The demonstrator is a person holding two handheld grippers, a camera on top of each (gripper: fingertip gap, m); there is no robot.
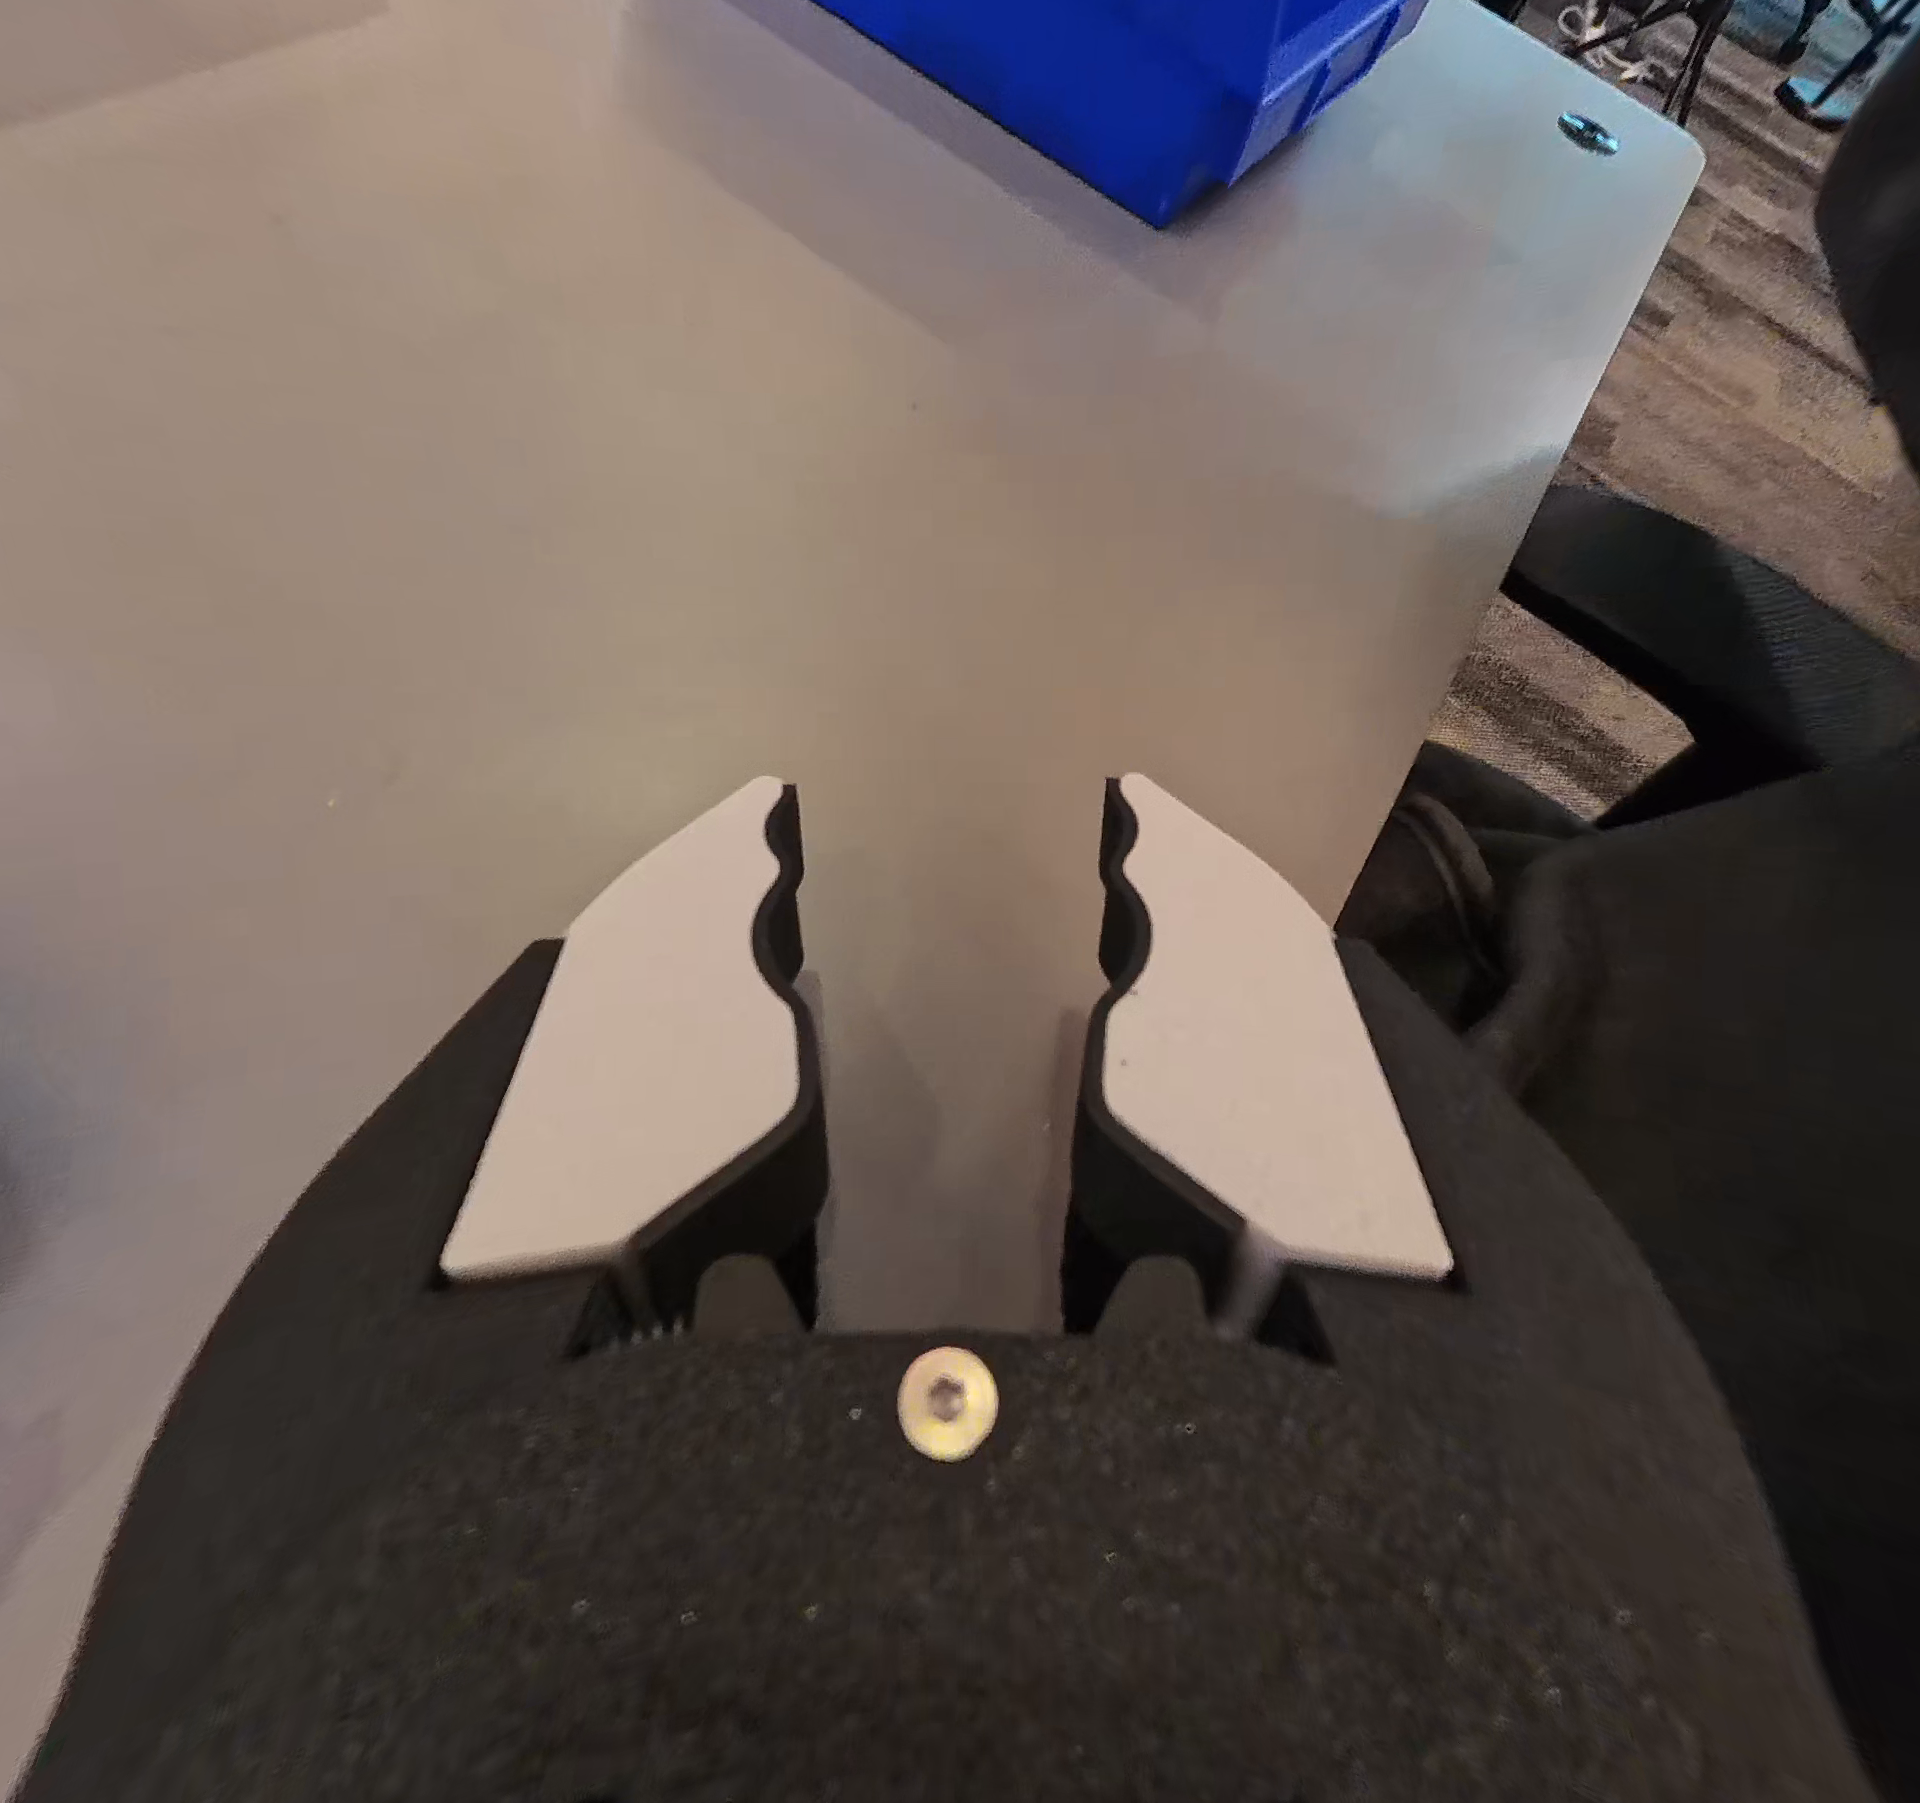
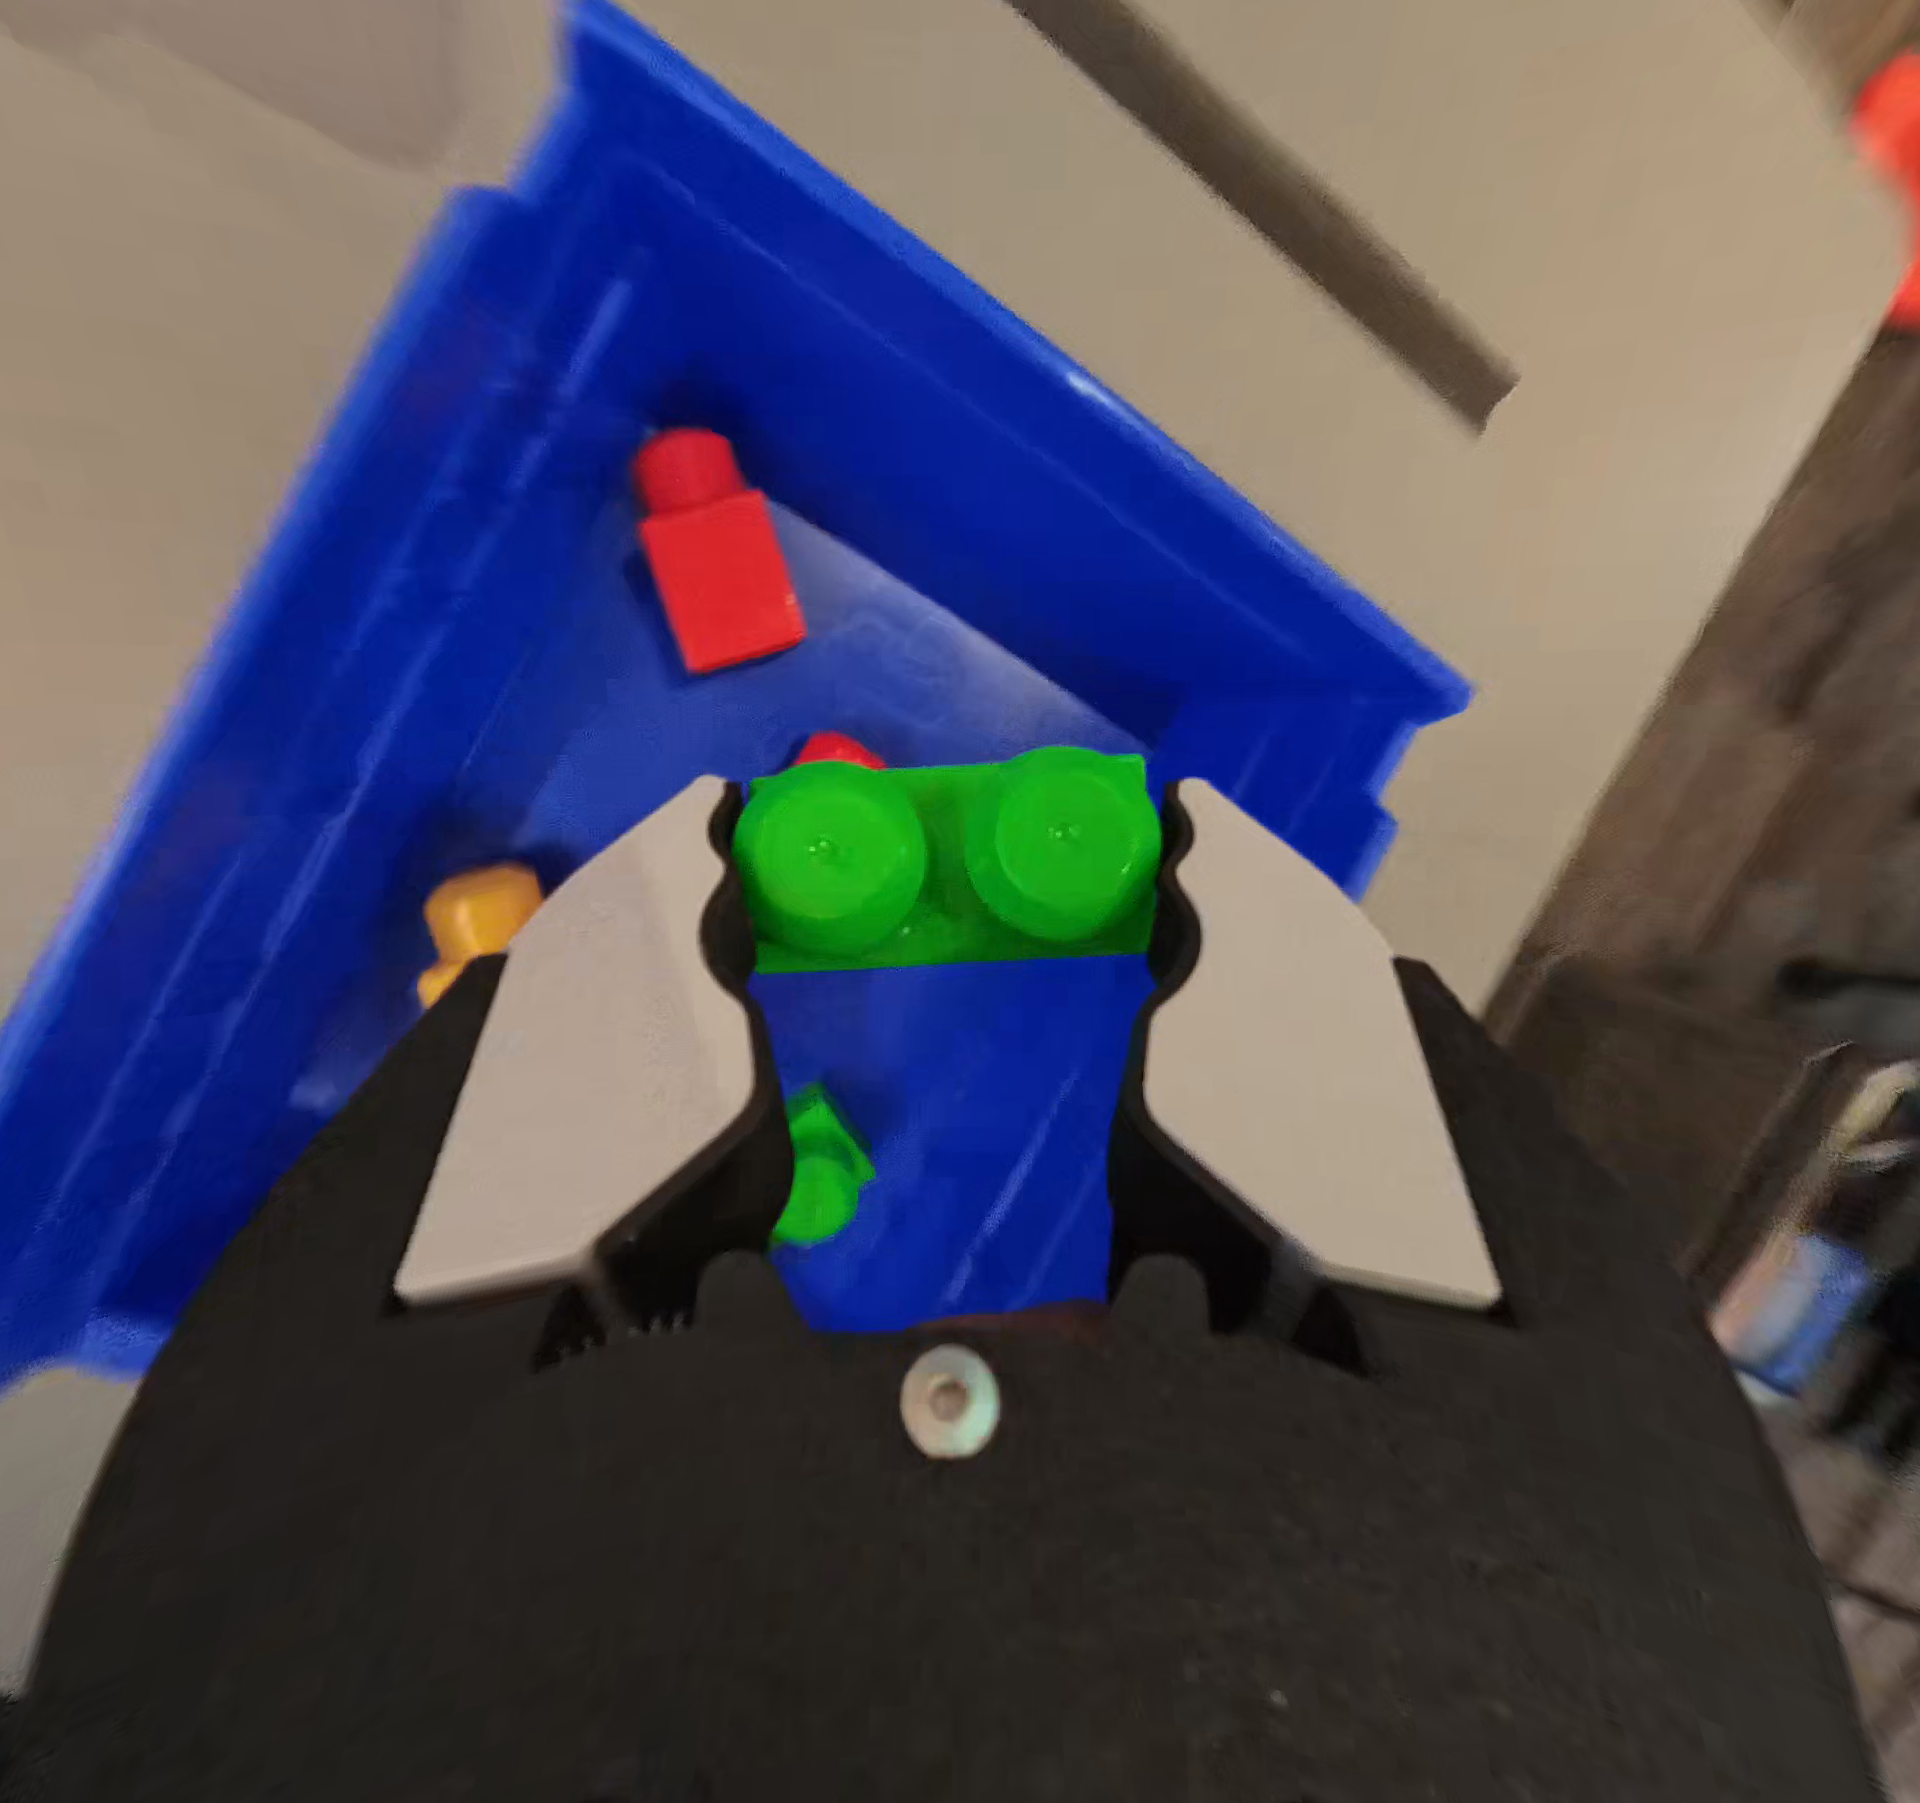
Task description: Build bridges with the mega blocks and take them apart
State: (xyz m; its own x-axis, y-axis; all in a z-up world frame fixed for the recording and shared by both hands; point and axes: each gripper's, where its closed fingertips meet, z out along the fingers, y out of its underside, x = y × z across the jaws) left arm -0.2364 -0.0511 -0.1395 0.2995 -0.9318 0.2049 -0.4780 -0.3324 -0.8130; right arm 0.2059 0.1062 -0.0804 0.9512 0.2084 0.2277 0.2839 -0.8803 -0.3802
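Green two-stud block [image 2: 943, 865] pinched between right gripper [image 2: 948, 818] fingertips; left gripper [image 1: 951, 823] spread, empty.

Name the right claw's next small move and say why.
Probably lift straight up out of the blue bin. The right claw is shut on the green two-stud block above the bin's floor, and the left claw is open over bare table.

Left gripper [image 1: 951, 844] fingers parted and empty, right gripper [image 2: 948, 865] fingers seemingly clamped on something, slightly blurred.
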